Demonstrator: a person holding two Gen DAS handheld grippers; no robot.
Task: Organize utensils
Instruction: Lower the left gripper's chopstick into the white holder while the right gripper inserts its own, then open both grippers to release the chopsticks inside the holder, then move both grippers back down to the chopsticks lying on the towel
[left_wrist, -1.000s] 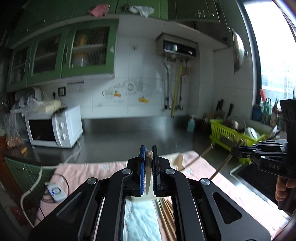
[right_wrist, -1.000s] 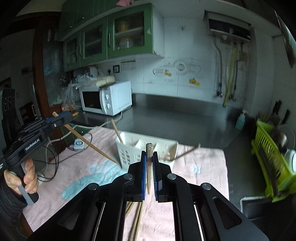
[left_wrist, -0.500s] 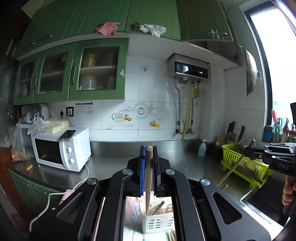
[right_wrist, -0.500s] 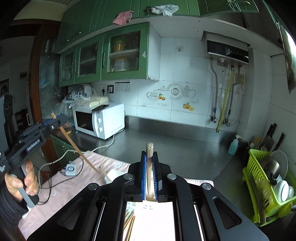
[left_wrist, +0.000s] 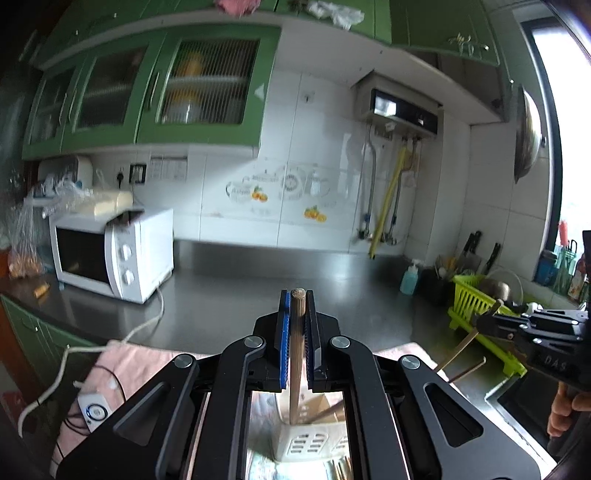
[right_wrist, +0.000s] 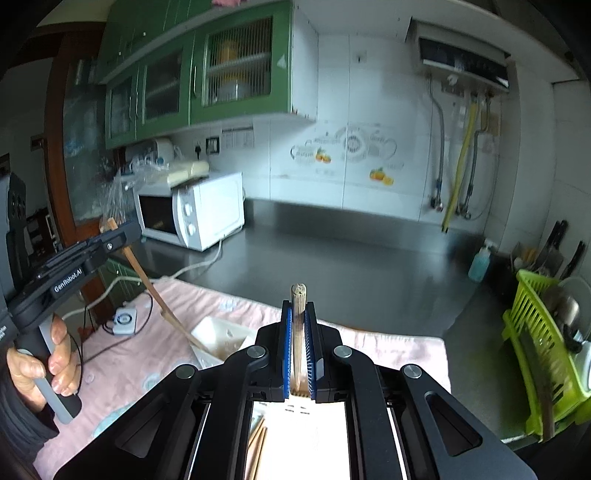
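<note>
My left gripper is shut on a wooden chopstick that hangs down between its blue pads. Its lower end reaches into the top of the white slotted utensil holder, which holds other brown sticks. From the right wrist view, the left gripper is at the left, and its chopstick slants down into the holder. My right gripper is shut on a second chopstick, held upright just right of the holder. The right gripper also shows at the right edge of the left wrist view.
The holder stands on a pink cloth with loose chopsticks lying on it. A white microwave and its cable are at the left. A green dish rack, a soap bottle and a sink are at the right.
Both grippers have moved along over the cloth towards the holder with their chopsticks still gripped. The left chopstick's lower end, beside the holder before, now reaches into it.
</note>
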